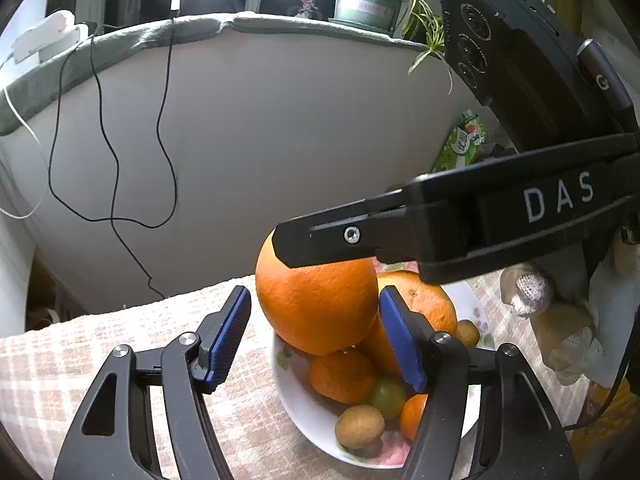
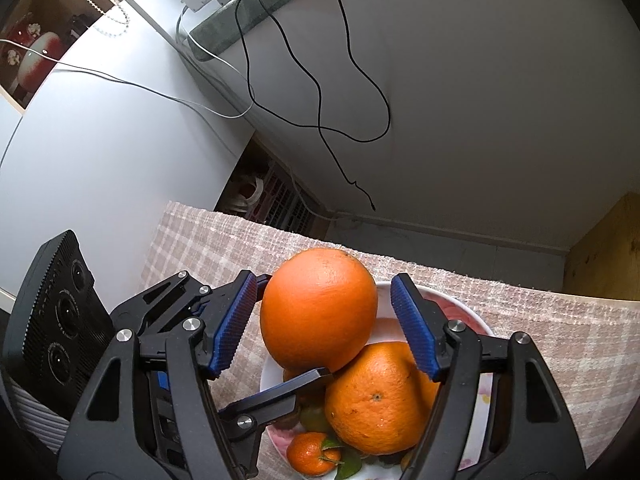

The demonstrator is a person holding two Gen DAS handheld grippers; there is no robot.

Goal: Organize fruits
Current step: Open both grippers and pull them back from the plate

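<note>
Over the bowl: a large round orange (image 2: 318,310) sits topmost on the fruit heaped in a white floral ceramic bowl (image 1: 304,412), which stands on a pink-and-white checked tablecloth (image 1: 120,344) near the table's far edge.
Right gripper (image 2: 324,326): jaws parted, blue ribbed pads (image 2: 234,326) either side of the top orange, apparently clear of its skin.
Left gripper (image 1: 316,336): likewise released, flanking the same fruit from the other side; nothing grasped.
Beneath: a second big orange (image 2: 376,396), small mandarins (image 1: 342,376), brown kiwis (image 1: 360,426) and a greenish fruit (image 1: 387,396).
Step in hand, as judged: taking or settling the top orange.
Doing it well: centre the pads on the widest girth, close gently, let one gripper yield.
Risk: a nudge could roll the orange off the heap.
</note>
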